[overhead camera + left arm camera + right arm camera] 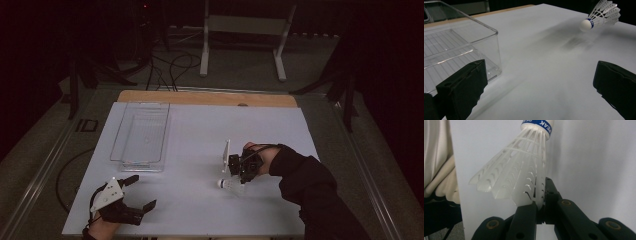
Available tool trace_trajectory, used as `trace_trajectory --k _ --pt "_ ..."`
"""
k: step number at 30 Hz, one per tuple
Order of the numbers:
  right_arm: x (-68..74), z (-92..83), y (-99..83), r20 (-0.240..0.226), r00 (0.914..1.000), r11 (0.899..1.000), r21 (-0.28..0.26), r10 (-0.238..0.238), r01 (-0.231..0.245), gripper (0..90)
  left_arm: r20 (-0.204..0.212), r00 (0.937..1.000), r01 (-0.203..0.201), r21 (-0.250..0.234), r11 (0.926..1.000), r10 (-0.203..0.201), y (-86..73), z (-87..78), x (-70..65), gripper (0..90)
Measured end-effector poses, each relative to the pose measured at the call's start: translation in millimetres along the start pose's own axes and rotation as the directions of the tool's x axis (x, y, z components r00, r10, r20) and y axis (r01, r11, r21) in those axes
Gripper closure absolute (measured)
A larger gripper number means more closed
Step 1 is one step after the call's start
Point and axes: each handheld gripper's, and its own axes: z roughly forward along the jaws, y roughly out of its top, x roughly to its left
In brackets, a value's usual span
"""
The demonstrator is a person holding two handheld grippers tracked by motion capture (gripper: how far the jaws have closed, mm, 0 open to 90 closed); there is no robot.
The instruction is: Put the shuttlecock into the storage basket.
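Observation:
A white plastic shuttlecock (227, 184) with a blue band near its round nose hangs just above the white table, nose to the left. My right gripper (242, 178) is shut on the rim of its skirt; in the right gripper view the jaws pinch the skirt's edge (539, 202) and the shuttlecock (522, 170) points away. In the left gripper view the shuttlecock (599, 16) floats at the upper right. My left gripper (141, 191) rests at the table's front left, jaws wide open, with nothing between its pads (464, 87).
A clear plastic bin (141, 135) stands on the left half of the white table sheet (200, 130), close ahead of my left gripper; its corner (461, 47) is near the left jaw. A wooden strip (207, 98) edges the far side. Cables and a white stand lie on the floor beyond.

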Motion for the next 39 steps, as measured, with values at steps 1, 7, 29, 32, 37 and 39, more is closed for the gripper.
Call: trace_trajectory --k 1,7,29,32,37,39 --pt "-0.2 -1.4 0.4 0.006 0.9998 1.0 -0.007 -0.02 0.02 89.8 0.001 1.0 -0.001 0.002 1.0 0.001 0.2 0.4 -0.4 0.0" --pt "2.7 -6.9 5.0 0.006 0.9993 0.999 -0.02 -0.036 0.036 89.7 0.009 1.0 -0.004 0.013 0.9999 0.003 0.8 1.4 -0.8 0.1" --pt "7.5 -21.0 10.4 0.003 0.998 0.997 -0.05 -0.064 0.064 89.7 0.07 0.9971 -0.034 0.049 0.9982 0.03 19.8 5.5 -3.3 0.1" --pt "8.4 -21.5 10.6 0.002 0.9974 0.996 -0.049 -0.073 0.073 89.7 0.084 0.9953 -0.053 0.058 0.9969 0.048 27.2 5.4 -2.2 0.1" --pt "9.4 -22.6 10.1 0.006 0.9971 0.996 -0.045 -0.076 0.076 89.7 0.132 0.9889 -0.08 0.082 0.9935 0.069 41.7 5.6 0.3 0.1" --pt "9.8 -22.7 9.9 0.004 0.9973 0.996 -0.044 -0.074 0.074 89.6 0.147 0.9863 -0.088 0.086 0.9924 0.075 47.0 5.6 0.6 0.1"
